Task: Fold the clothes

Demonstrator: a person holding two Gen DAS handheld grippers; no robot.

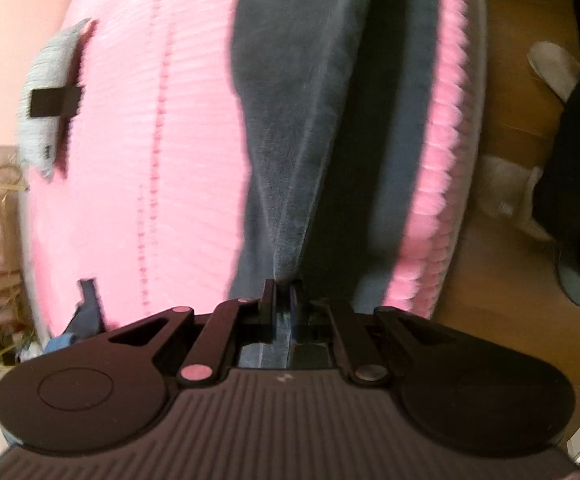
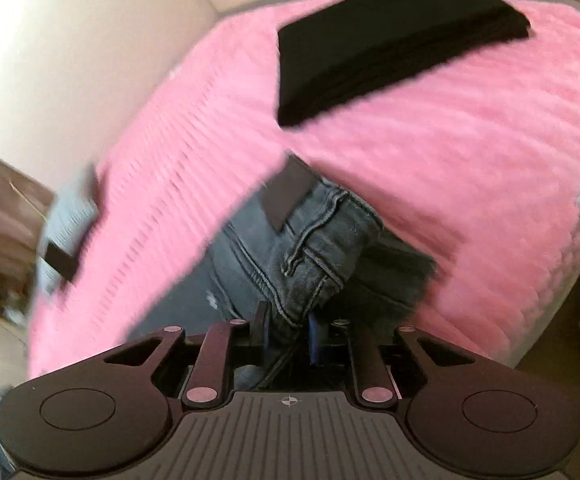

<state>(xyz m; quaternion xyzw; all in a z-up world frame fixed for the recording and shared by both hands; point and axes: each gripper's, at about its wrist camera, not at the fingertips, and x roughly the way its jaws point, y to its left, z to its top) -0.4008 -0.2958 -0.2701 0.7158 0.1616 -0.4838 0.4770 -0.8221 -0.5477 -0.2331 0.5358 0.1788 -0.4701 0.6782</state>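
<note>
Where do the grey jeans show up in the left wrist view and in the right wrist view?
Left wrist view: the jeans run as a long grey strip down the middle, ending between the left tongs.
Right wrist view: the jeans lie bunched at lower centre, seams and waistband visible, pinched in the right tongs.
Shared landmark: the pink ribbed blanket under them in both.

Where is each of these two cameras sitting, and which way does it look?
Left wrist: sits on the left gripper, looking steeply down along its fingers, shut on blue-grey jeans that stretch away over a pink blanket.
Right wrist: sits on the right gripper, looking down at the jeans' seamed end clamped between its fingers; a folded black garment lies beyond.
Shared: jeans, pink blanket; only the gripper itself shows in each.
</note>
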